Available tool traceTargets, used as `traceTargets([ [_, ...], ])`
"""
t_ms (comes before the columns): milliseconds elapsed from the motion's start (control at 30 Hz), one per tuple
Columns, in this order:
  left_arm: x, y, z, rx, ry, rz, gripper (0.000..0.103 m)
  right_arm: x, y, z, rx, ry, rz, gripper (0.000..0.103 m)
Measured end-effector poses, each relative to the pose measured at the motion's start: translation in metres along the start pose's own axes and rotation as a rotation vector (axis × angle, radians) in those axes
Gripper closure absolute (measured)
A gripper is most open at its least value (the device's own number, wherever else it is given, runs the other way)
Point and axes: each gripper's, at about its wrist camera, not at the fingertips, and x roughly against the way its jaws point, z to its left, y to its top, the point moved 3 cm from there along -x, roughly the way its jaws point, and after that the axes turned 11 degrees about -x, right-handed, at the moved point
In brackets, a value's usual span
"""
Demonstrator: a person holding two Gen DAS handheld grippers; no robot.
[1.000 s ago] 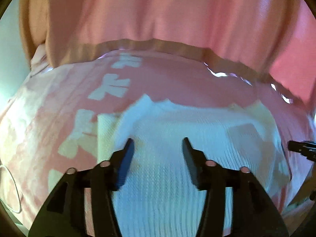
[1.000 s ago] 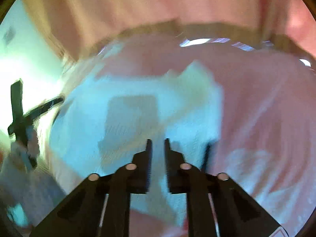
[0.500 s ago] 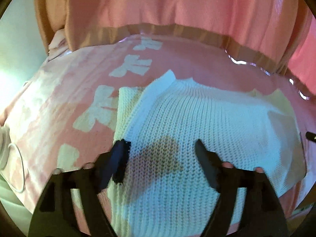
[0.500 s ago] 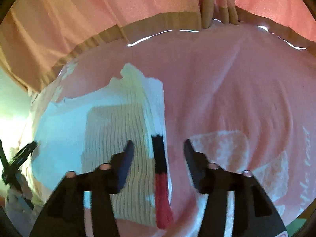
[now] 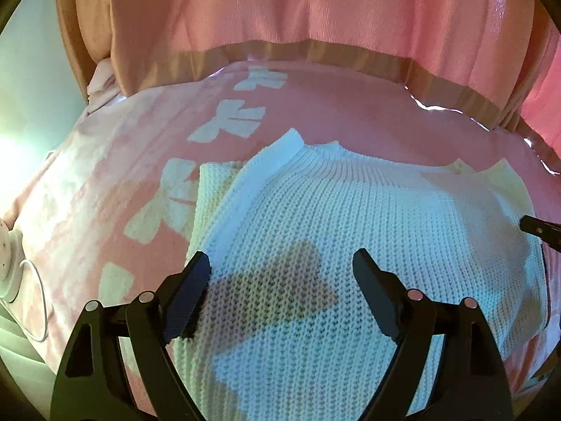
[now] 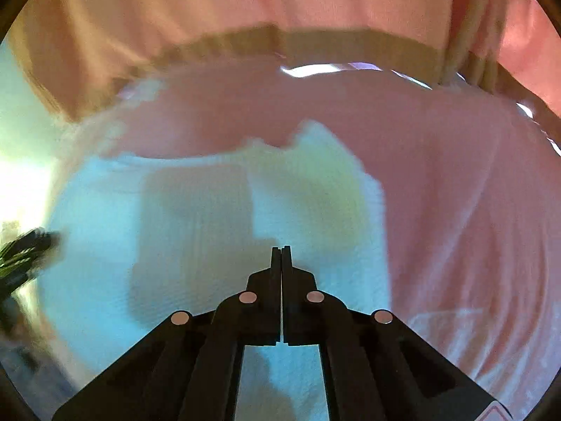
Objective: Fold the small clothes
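A white knit sweater (image 5: 350,210) lies flat on the pink bedspread (image 5: 105,182), neckline towards the far side. One sleeve is folded in along its left edge. My left gripper (image 5: 280,256) hovers over the sweater's near left part, open wide with nothing between its fingers, and a brownish dark patch (image 5: 273,287) lies under it. In the blurred right wrist view my right gripper (image 6: 281,249) is over the sweater (image 6: 196,238), shut, with no cloth visible between its fingers. Its tip (image 5: 536,228) shows at the right edge of the left wrist view.
The bedspread carries white bow shapes (image 5: 231,122) to the left of the sweater. A pink curtain with a tan hem (image 5: 315,17) hangs along the far edge. A white round device with a thin cable (image 5: 10,273) lies at the near left.
My left gripper's jaws have spread wider over the sweater. My right gripper opened, then shut, and moved left over the sweater. The red and black strip seen half a second ago is out of view.
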Motion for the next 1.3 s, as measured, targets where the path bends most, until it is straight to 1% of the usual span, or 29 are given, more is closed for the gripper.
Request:
traceTargets([
  [33, -0.002, 0.001, 0.000, -0.002, 0.006, 0.003, 0.022, -0.009, 0.004, -0.009, -0.034, -0.019, 0.006, 0.103],
  [67, -0.003, 0.001, 0.000, -0.003, 0.011, 0.005, 0.022, -0.012, 0.008, -0.020, -0.118, 0.034, 0.014, 0.103],
  [100, -0.005, 0.001, 0.000, -0.005, 0.013, 0.008, 0.022, -0.008, 0.012, -0.023, -0.170, 0.055, 0.021, 0.103],
  [133, -0.006, 0.001, 0.001, -0.003, 0.018, 0.012, 0.022, 0.000, 0.014, -0.014, -0.157, 0.051, 0.008, 0.103],
  [233, -0.012, 0.000, 0.004, 0.003, 0.023, 0.030, 0.022, 0.009, 0.016, 0.016, -0.015, 0.059, -0.036, 0.102],
  [267, -0.014, -0.001, 0.004, 0.000, 0.026, 0.033, 0.022, -0.003, 0.015, 0.018, 0.024, 0.004, -0.026, 0.103],
  [300, -0.015, -0.001, 0.003, -0.004, 0.030, 0.036, 0.022, -0.015, 0.015, 0.013, 0.022, -0.046, -0.004, 0.103],
  [333, -0.016, -0.001, 0.002, -0.008, 0.035, 0.039, 0.022, -0.022, 0.018, 0.004, -0.026, -0.029, -0.001, 0.103],
  [400, -0.018, 0.000, 0.001, -0.016, 0.044, 0.043, 0.022, -0.013, 0.025, -0.003, -0.107, -0.007, -0.010, 0.103],
  [467, -0.015, 0.000, 0.003, -0.015, 0.052, 0.040, 0.022, 0.008, 0.030, -0.001, -0.116, 0.015, -0.038, 0.102],
  [533, -0.010, 0.001, 0.008, 0.000, 0.028, 0.036, 0.022, 0.022, 0.030, -0.005, -0.120, 0.030, -0.045, 0.092],
  [600, -0.006, 0.000, 0.021, 0.047, -0.018, 0.033, 0.019, 0.032, 0.016, -0.016, -0.125, 0.020, -0.025, 0.062],
  [633, -0.006, -0.002, 0.029, 0.073, -0.034, 0.039, 0.017, 0.033, 0.010, -0.024, -0.121, 0.005, -0.010, 0.058],
  [667, -0.010, -0.005, 0.040, 0.115, -0.043, 0.056, 0.017, 0.030, 0.003, -0.033, -0.114, -0.013, 0.018, 0.057],
  [733, -0.020, -0.013, 0.055, 0.181, -0.065, 0.097, 0.017, 0.023, -0.012, -0.044, -0.115, -0.004, 0.073, 0.055],
  [767, -0.028, -0.020, 0.063, 0.234, -0.088, 0.130, 0.017, 0.018, -0.021, -0.049, -0.126, 0.022, 0.107, 0.053],
  [833, -0.038, -0.029, 0.070, 0.312, -0.163, 0.162, 0.017, 0.007, -0.036, -0.055, -0.148, 0.081, 0.159, 0.049],
  [867, -0.044, -0.032, 0.072, 0.355, -0.195, 0.175, 0.014, 0.001, -0.039, -0.057, -0.157, 0.102, 0.173, 0.048],
  [933, -0.046, -0.030, 0.069, 0.370, -0.192, 0.163, 0.011, -0.010, -0.041, -0.056, -0.181, 0.161, 0.203, 0.045],
  [967, -0.048, -0.028, 0.066, 0.366, -0.187, 0.165, 0.010, -0.012, -0.039, -0.056, -0.193, 0.192, 0.193, 0.041],
  [1033, -0.051, -0.025, 0.061, 0.363, -0.180, 0.159, 0.010, -0.018, -0.034, -0.051, -0.192, 0.238, 0.182, 0.039],
  [1067, -0.052, -0.022, 0.057, 0.352, -0.173, 0.162, 0.012, -0.019, -0.033, -0.048, -0.185, 0.256, 0.175, 0.037],
  [1100, -0.054, -0.018, 0.055, 0.340, -0.172, 0.162, 0.017, -0.021, -0.031, -0.046, -0.181, 0.268, 0.165, 0.039],
  [1133, -0.054, -0.016, 0.051, 0.323, -0.171, 0.157, 0.030, -0.023, -0.029, -0.042, -0.177, 0.284, 0.159, 0.042],
  [1167, -0.052, -0.012, 0.046, 0.315, -0.191, 0.149, 0.047, -0.026, -0.026, -0.038, -0.165, 0.299, 0.156, 0.067],
  [1200, -0.051, -0.010, 0.043, 0.322, -0.222, 0.144, 0.057, -0.025, -0.027, -0.038, -0.179, 0.338, 0.172, 0.075],
  [1233, -0.050, -0.007, 0.042, 0.330, -0.248, 0.142, 0.071, -0.025, -0.025, -0.038, -0.208, 0.363, 0.182, 0.077],
  [1267, -0.044, -0.003, 0.039, 0.334, -0.255, 0.131, 0.074, -0.018, -0.021, -0.033, -0.192, 0.344, 0.161, 0.079],
  [1300, -0.038, 0.002, 0.038, 0.324, -0.262, 0.113, 0.075, -0.006, -0.016, -0.027, -0.154, 0.323, 0.118, 0.080],
])
